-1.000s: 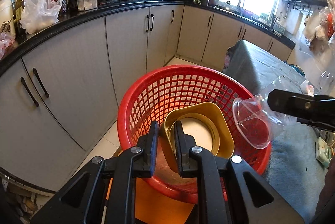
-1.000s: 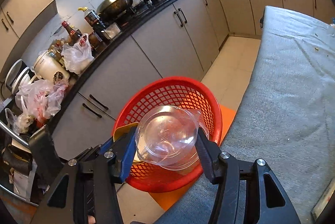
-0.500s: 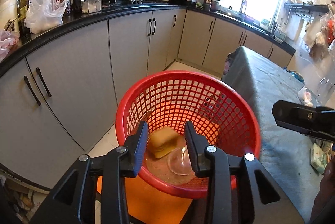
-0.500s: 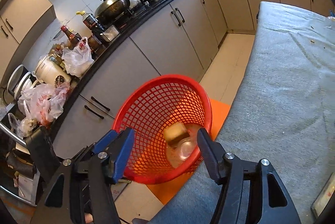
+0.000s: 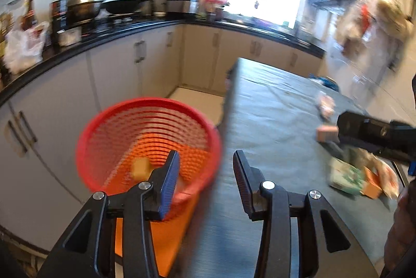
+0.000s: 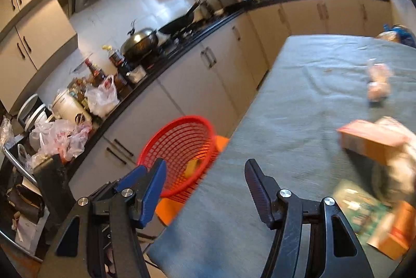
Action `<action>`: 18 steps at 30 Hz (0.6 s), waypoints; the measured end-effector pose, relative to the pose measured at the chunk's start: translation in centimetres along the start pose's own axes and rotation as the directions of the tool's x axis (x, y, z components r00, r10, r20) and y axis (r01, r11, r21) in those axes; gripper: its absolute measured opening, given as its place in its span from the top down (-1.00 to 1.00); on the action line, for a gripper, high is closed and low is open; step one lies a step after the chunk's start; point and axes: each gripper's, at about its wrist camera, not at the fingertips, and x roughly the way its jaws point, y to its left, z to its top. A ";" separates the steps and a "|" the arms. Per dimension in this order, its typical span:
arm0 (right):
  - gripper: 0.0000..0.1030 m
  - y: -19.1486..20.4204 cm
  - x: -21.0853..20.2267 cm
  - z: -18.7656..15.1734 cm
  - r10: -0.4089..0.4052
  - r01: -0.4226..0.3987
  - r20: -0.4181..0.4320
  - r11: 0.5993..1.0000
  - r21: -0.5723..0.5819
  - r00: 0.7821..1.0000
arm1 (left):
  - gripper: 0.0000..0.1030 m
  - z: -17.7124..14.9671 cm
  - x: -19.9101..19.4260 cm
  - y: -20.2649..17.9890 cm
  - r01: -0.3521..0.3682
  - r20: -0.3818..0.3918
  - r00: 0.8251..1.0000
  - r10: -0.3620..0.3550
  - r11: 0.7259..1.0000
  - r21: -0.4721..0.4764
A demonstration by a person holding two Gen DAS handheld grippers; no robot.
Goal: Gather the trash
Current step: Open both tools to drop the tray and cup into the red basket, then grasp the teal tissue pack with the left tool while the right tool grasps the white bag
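- The left gripper [image 5: 205,169] has just been opening; its jaws stand moderately apart with nothing between them, over the table edge beside the red basket [image 5: 148,143].
- The right gripper [image 6: 205,179] is wide and empty, above the grey-covered table [image 6: 299,106].
- A yellow piece [image 5: 140,167] lies inside the red basket, on the floor against the table's left side.
- Blurred boxes and wrappers [image 6: 374,140] lie on the table, well right of the basket.

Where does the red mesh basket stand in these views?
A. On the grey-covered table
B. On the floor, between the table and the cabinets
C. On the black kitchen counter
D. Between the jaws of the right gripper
B: the red mesh basket stands low on an orange mat beside the edge of the table, in front of the cabinets.
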 end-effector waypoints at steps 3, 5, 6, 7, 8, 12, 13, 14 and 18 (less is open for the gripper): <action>-0.30 -2.6 -4.2 -0.9 -0.049 0.049 0.040 0.999 -0.001 0.998 | 0.19 -0.8 0.3 -3.2 0.056 -0.027 0.998 -0.054 0.997 0.048; -0.32 -4.7 -7.0 -1.4 -0.097 0.097 0.060 0.995 0.006 0.993 | 0.18 -1.3 0.6 -4.8 0.084 -0.045 0.996 -0.081 0.994 0.071; -0.35 -6.0 -8.6 -1.6 -0.124 0.123 0.069 0.992 0.014 0.990 | 0.18 -1.5 0.8 -5.9 0.104 -0.059 0.993 -0.099 0.991 0.085; -0.36 -7.4 -10.2 -2.0 -0.148 0.147 0.073 0.989 0.023 0.986 | 0.18 -1.7 0.9 -6.6 0.119 -0.069 0.991 -0.113 0.988 0.094; -0.40 -8.6 -11.4 -2.2 -0.170 0.168 0.074 0.985 0.033 0.983 | 0.17 -1.8 1.0 -7.3 0.133 -0.078 0.989 -0.125 0.986 0.100; -0.43 -13.7 -15.7 -3.5 -0.255 0.246 0.090 0.964 0.100 0.963 | 0.10 -2.4 1.7 -10.3 0.178 -0.117 0.980 -0.162 0.974 0.143; -0.44 -15.0 -16.4 -3.9 -0.251 0.240 0.085 0.963 0.123 0.964 | 0.10 -2.4 1.9 -10.9 0.186 -0.128 0.977 -0.168 0.971 0.149; -0.47 -16.3 -16.9 -4.2 -0.235 0.223 0.076 0.965 0.140 0.969 | 0.09 -2.4 2.2 -11.4 0.197 -0.141 0.974 -0.177 0.969 0.149; -0.47 -19.3 -16.5 -4.6 -0.223 0.215 0.028 0.962 0.167 0.975 | 0.03 -2.1 3.0 -13.0 0.242 -0.184 0.959 -0.215 0.961 0.135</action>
